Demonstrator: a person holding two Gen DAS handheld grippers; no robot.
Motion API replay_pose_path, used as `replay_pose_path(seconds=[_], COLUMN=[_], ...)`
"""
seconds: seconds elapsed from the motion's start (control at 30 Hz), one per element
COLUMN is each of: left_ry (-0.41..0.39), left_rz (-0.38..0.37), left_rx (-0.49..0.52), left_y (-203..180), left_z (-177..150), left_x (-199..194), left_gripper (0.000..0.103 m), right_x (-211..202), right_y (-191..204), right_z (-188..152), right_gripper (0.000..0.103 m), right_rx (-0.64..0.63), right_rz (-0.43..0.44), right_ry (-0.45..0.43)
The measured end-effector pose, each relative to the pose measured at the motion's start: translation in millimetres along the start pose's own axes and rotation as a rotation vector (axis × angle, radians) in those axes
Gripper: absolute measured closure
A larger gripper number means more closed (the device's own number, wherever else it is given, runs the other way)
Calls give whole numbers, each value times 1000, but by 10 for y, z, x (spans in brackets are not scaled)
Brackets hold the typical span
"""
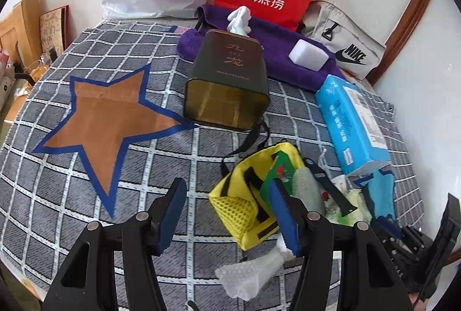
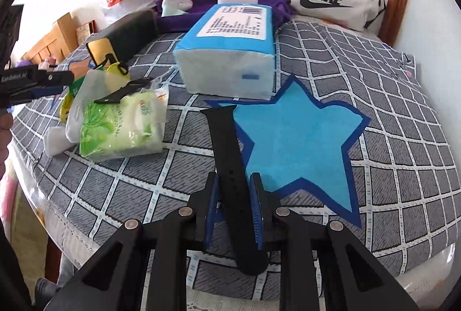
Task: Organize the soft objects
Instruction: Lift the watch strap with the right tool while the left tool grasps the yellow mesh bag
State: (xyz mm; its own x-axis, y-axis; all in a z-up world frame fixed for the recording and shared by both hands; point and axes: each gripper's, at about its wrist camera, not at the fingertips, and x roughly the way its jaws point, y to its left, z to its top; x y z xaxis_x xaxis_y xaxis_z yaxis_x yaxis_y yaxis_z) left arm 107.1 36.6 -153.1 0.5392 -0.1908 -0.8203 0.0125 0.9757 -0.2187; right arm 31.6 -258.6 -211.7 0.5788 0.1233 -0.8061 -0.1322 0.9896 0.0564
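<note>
1. Left gripper point(image 1: 227, 213) is angling steeply downward, blue-padded jaws standing about half apart, nothing between the pads.
2. Right gripper point(image 2: 234, 205) is also pointing steeply down, jaws drawn nearly together and pinching a black strap point(image 2: 230, 167) between the blue pads.
3. Left gripper's black frame is showing at the left edge of the right wrist view.
</note>
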Motion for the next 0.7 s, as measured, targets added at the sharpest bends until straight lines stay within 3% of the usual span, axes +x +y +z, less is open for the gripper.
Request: replay_pose_path(seconds=[0.2, 0.4, 0.53, 0.63, 0.7], left_ry=[16, 55, 72, 31, 23], left_rz=[48, -8, -6, 27, 30], left_rx=[-4, 9, 20, 46, 51], left_y=[99, 15, -93, -148, -144], left_z=[-88, -170, -170, -163, -150], left_x=[-55, 53, 220, 254, 261], left_gripper=[46, 46, 47, 62, 66], right_x=[86, 136, 133, 137, 138], right_y=[-3, -35, -10, -7, -14], right_z=[94, 146, 133, 139, 128], right_gripper=[79, 78, 79, 79, 79], right_rx=[-9, 2, -20, -16, -13], right_rz=[-19, 15, 2, 2, 8], right_ry=[-20, -48, -59, -58, -65])
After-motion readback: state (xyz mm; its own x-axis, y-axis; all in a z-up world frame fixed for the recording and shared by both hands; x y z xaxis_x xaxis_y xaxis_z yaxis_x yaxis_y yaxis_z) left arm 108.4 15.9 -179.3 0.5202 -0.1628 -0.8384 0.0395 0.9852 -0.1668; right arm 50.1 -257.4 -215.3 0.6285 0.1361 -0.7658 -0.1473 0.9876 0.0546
